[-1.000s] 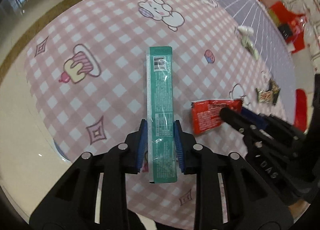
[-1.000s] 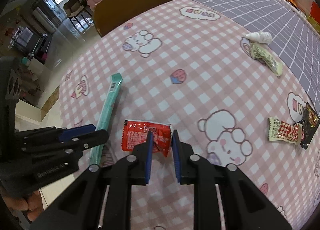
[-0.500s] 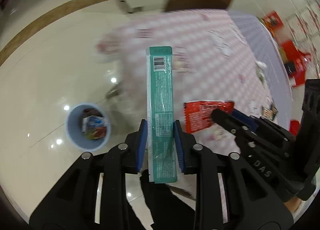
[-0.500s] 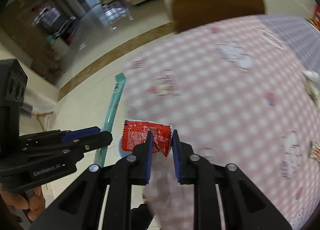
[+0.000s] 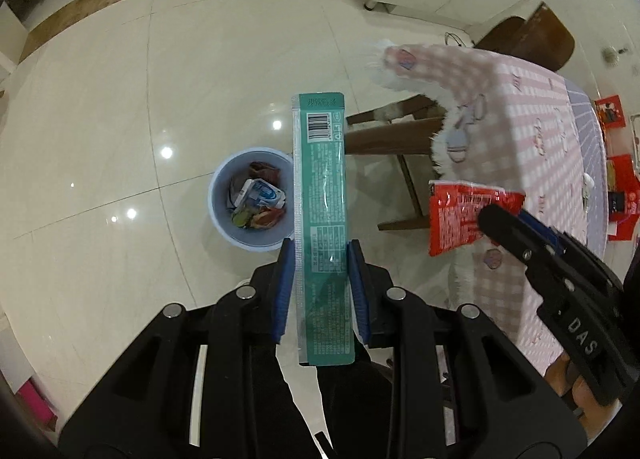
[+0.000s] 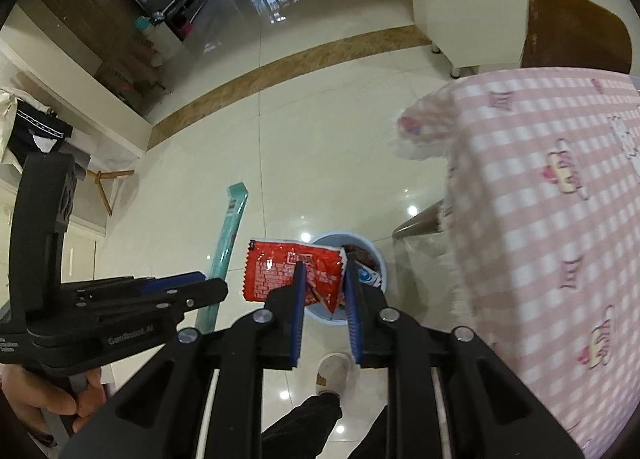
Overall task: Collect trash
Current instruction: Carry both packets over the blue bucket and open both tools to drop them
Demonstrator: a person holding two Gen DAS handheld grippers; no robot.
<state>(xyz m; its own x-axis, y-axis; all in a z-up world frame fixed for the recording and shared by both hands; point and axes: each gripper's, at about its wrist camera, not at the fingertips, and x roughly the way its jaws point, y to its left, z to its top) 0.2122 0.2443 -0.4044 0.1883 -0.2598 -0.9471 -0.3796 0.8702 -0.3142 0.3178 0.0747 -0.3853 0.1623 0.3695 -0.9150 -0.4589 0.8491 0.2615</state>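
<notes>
Left tool (image 5: pixel 320 259) clamps a long teal wrapper (image 5: pixel 322 219) whose far end crosses the right rim of the pale blue trash bin (image 5: pixel 224 225) on the floor. Seen from the right wrist, the right tool (image 6: pixel 323 281) grips a red sauce packet (image 6: pixel 294 273) directly above that bin (image 6: pixel 378 261), beside the pink-checked surface (image 6: pixel 560 219).

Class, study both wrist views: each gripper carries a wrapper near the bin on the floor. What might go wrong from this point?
1. The long teal wrapper is longer than the blue bin is wide, so it may catch on the rim or tip outside.
2. The right gripper pinches only an edge of the red packet, which may slip early.
3. Both drop from high up, so either could drift onto the floor.
</notes>
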